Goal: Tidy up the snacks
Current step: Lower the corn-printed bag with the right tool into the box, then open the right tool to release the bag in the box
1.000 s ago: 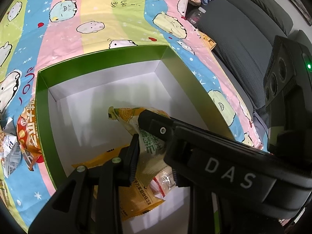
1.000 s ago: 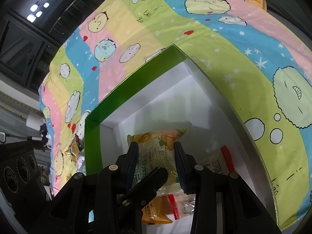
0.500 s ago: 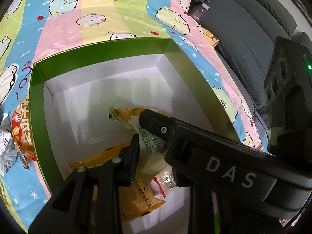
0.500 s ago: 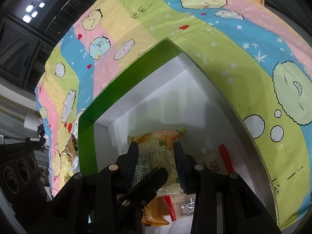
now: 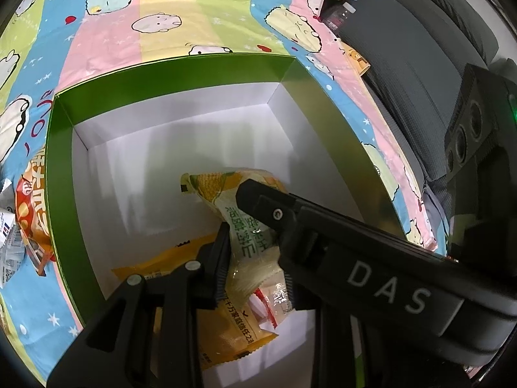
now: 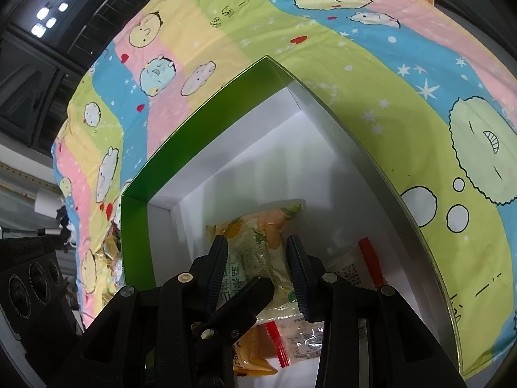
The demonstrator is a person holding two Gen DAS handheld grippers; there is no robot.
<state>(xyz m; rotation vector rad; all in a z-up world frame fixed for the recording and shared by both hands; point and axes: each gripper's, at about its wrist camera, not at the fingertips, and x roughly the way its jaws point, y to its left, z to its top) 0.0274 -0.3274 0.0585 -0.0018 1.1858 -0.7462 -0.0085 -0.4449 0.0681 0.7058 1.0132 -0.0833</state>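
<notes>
A yellow-green corn snack packet (image 5: pixel 232 203) hangs over the white inside of a green-rimmed box (image 5: pixel 161 74). My left gripper (image 5: pixel 255 271) is shut on the packet's lower end; its right finger is mostly hidden behind the right gripper's finger (image 5: pixel 274 213), which crosses the view. In the right wrist view my right gripper (image 6: pixel 258 268) is shut on the same packet (image 6: pixel 258 236), a pad on each side, and one left finger (image 6: pixel 245 294) lies across the front. Below lie an orange packet (image 5: pixel 219 329) and a clear red-edged packet (image 6: pixel 303 339).
The box (image 6: pixel 194 129) stands on a striped cartoon bedspread (image 5: pixel 161 6). Outside its left wall lie an orange snack bag (image 5: pixel 32 213) and white packets (image 5: pixel 9 252). A second red-edged packet (image 6: pixel 355 265) lies in the box. A grey sofa (image 5: pixel 420 64) is at the right.
Both grippers keep their hold on the corn packet. The box's far corner has drifted slightly up in both views; nothing was let go or picked up.
</notes>
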